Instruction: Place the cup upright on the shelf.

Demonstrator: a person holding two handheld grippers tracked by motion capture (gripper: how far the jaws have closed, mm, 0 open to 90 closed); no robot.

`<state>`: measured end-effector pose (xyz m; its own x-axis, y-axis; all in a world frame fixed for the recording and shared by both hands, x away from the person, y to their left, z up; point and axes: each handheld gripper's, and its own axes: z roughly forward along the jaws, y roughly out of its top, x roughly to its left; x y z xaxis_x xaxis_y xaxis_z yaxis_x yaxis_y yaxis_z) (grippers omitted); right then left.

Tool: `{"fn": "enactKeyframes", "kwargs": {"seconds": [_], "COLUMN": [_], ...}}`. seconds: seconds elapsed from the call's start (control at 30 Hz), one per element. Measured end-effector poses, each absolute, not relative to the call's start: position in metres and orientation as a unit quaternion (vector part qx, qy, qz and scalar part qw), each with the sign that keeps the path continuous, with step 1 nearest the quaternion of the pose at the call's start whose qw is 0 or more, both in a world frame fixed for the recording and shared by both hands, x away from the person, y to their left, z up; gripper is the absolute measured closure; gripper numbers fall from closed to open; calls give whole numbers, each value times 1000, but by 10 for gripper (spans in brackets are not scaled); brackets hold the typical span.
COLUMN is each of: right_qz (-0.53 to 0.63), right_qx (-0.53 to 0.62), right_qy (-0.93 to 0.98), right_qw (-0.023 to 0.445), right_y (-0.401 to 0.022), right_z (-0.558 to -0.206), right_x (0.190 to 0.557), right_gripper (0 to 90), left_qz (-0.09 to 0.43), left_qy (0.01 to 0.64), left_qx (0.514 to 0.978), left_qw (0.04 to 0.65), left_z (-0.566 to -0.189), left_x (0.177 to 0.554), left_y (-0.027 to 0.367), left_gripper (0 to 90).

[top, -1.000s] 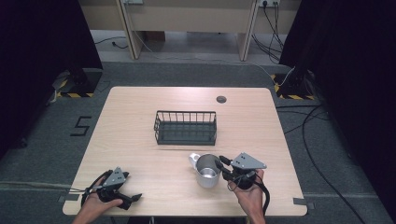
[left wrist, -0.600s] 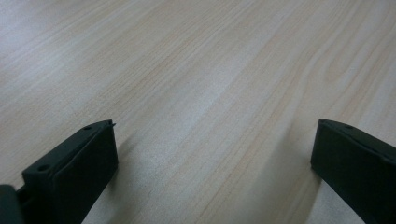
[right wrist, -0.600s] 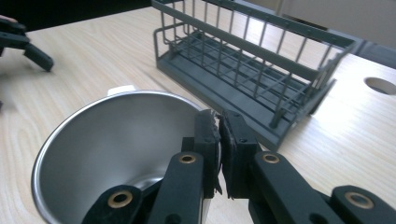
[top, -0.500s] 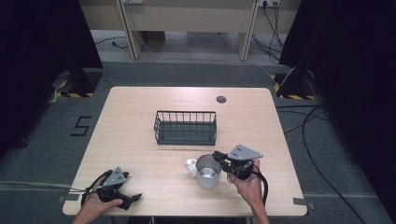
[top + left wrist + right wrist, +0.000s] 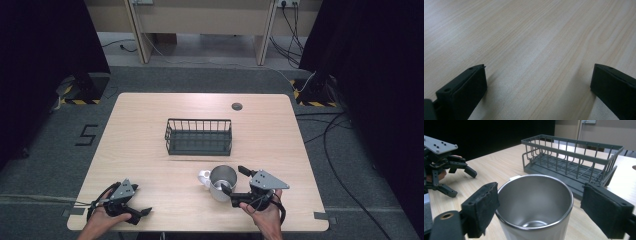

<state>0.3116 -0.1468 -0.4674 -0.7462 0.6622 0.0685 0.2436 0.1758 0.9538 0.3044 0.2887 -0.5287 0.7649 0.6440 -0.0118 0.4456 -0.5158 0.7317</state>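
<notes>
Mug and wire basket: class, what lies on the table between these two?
Nothing; in the high view only bare table separates the mug from the wire basket.

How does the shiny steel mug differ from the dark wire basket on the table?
The shiny steel mug has solid, round walls; the dark wire basket is rectangular with open bars. The mug is smaller and stands nearer the person, between the right gripper jaws; the basket stands alone mid-table. Both are upright and empty.

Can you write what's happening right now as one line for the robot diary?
right gripper: jaws just opened around steel mug | mug: upright on table | left gripper: open, empty
</notes>
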Motion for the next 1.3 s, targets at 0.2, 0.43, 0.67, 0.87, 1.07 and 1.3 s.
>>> {"fn": "enactKeyframes", "kwargs": {"seconds": [0.2,0.43,0.67,0.87,1.07,1.3], "right_qz": [563,568,570,583,584,583], "right_qx": [308,296,292,287,284,282], "right_qy": [743,746,746,739,737,738], "right_qw": [190,181,181,181,187,188], "right_y": [-146,-143,-135,-126,-119,-117], "right_z": [-473,-478,-486,-490,-491,-491], "right_x": [307,309,317,326,329,330], "right_gripper": [149,123,65,36,39,54], "left_qz": [132,132,132,132,132,132], "left_qy": [316,316,316,316,316,316], "left_qx": [861,861,861,861,861,861], "left_qw": [376,377,377,377,376,376], "left_z": [-529,-529,-529,-529,-529,-529], "left_x": [304,304,304,304,304,304], "left_y": [289,289,289,289,289,289], "left_gripper": [0,0,0,0,0,0]}}
